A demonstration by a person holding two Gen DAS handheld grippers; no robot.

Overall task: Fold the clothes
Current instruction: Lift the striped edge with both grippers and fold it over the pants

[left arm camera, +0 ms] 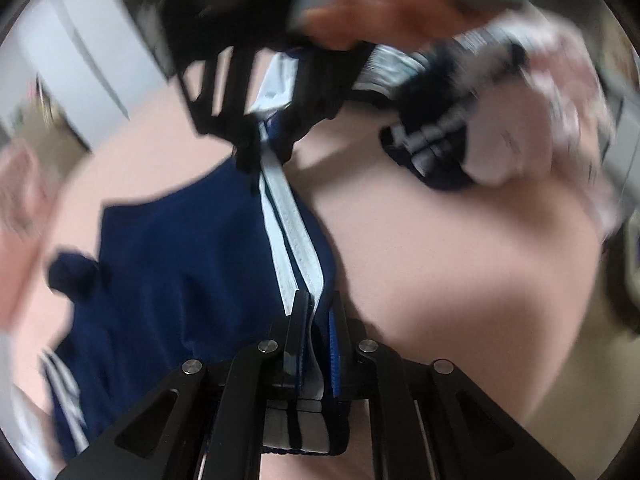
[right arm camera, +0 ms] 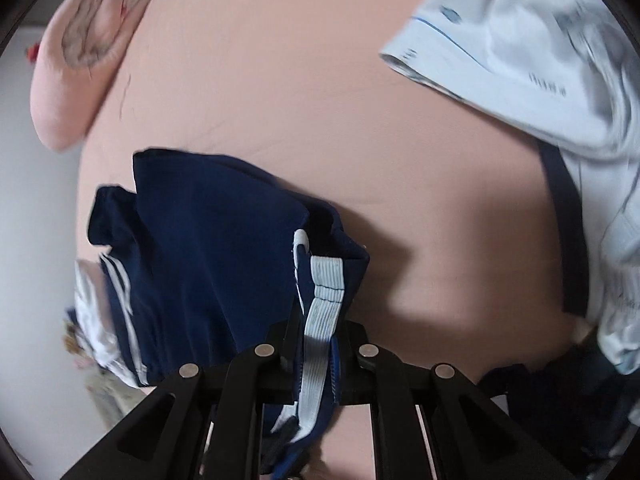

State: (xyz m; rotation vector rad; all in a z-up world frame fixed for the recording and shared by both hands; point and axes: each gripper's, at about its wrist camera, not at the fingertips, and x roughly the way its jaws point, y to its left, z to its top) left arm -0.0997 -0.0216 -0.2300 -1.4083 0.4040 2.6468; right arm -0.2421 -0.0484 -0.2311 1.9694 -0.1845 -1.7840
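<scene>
Item: navy shorts (left arm camera: 176, 256) with white side stripes and a white elastic waistband, held up above a pink bedsheet (left arm camera: 440, 264), part of the cloth hanging down onto it. From the left wrist view: left gripper (left arm camera: 316, 312), tongs clamped together on the white-striped edge of the shorts; the stripe runs taut from it up to the right gripper (left arm camera: 262, 152), which bites the same edge farther along, a hand (left arm camera: 360, 8) above it, blurred. To the right, a heap of other clothes (left arm camera: 500, 120) lies on the sheet, apart from the shorts; it seems to hold dark and pale pieces, though blur hides the detail. From the right wrist view: pink pillow (right arm camera: 76, 72) at upper left; the shorts at lower left; the right gripper clamped on the ribbed waistband (right arm camera: 322, 304); a pale printed garment (right arm camera: 540, 60) at upper right.
</scene>
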